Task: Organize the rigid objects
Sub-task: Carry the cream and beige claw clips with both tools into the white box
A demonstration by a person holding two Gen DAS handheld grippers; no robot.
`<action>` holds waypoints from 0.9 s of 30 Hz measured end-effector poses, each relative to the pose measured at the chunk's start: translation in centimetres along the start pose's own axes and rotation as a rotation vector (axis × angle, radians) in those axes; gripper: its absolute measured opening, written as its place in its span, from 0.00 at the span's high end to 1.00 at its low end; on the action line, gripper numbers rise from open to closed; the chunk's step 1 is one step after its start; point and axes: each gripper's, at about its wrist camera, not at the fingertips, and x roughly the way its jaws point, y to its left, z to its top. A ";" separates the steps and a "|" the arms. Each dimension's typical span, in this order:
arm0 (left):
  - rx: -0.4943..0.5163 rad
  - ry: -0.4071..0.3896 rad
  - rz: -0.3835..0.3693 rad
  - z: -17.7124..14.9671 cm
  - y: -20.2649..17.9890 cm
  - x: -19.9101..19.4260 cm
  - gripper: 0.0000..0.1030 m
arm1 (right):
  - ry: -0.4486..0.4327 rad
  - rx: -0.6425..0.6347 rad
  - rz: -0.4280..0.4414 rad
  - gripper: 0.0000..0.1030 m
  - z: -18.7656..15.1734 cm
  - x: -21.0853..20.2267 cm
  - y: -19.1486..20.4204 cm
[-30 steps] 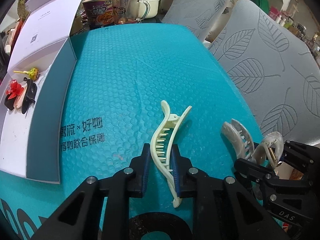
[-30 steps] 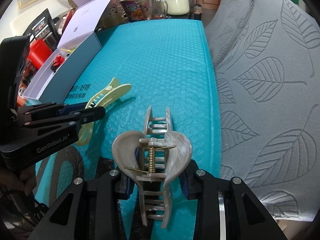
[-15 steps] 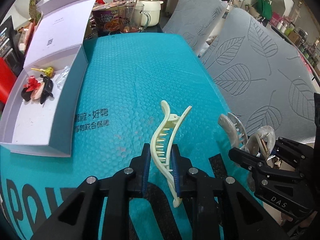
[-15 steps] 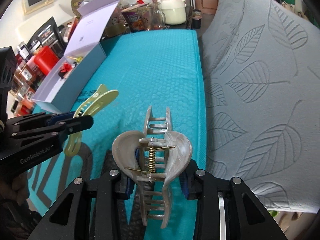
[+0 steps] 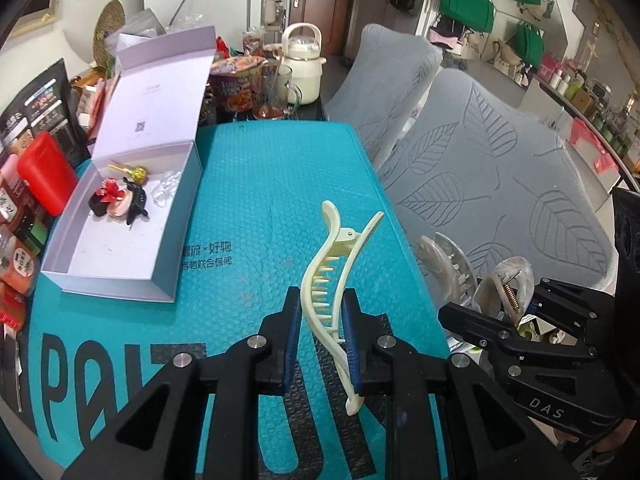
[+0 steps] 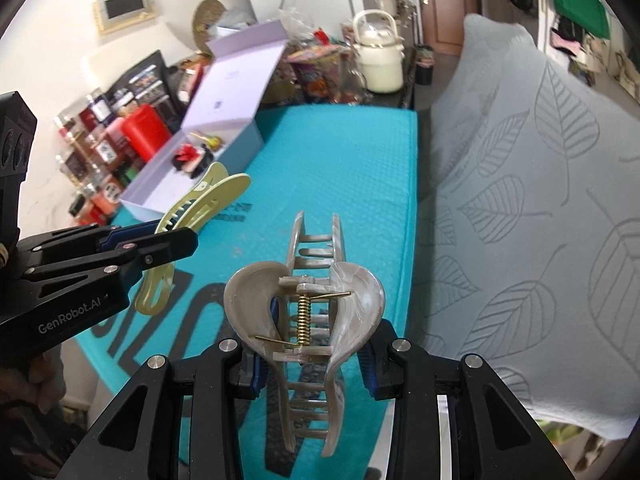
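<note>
My left gripper (image 5: 320, 336) is shut on a long cream hair clip (image 5: 334, 276), held above the teal bubble mailer (image 5: 260, 184). My right gripper (image 6: 312, 364) is shut on a marbled beige claw clip (image 6: 316, 320) with a brass spring. In the left wrist view the right gripper (image 5: 520, 312) and its claw clip (image 5: 448, 268) hang at the right. In the right wrist view the left gripper (image 6: 160, 240) and the cream clip (image 6: 200, 204) show at the left. An open white box (image 5: 120, 240) at the left holds several small hair accessories (image 5: 120, 198).
Grey leaf-patterned cushions (image 5: 500, 184) lie along the right of the mailer. Behind it stand a cream kettle (image 5: 302, 68), a glass mug (image 5: 276, 92) and a noodle cup (image 5: 232, 88). A red container (image 5: 44, 172) and packaged goods crowd the left side.
Both grippers have risen with their clips still held. The mailer and box look smaller and farther below, and more of the room shows.
</note>
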 end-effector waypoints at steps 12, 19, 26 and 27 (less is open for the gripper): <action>-0.118 -0.039 0.062 -2.1 -0.2 -4.2 0.81 | -0.022 -0.117 0.086 0.66 -0.5 -3.0 2.2; -0.185 -0.071 0.146 -3.8 1.0 -6.9 0.81 | -0.011 -0.203 0.162 0.66 -0.9 -3.5 4.5; -0.252 -0.079 0.223 -5.9 3.0 -8.7 0.81 | 0.000 -0.283 0.253 0.66 -1.3 -3.3 7.5; -0.262 -0.077 0.231 -6.2 3.3 -8.9 0.81 | 0.003 -0.293 0.265 0.66 -1.3 -3.2 7.9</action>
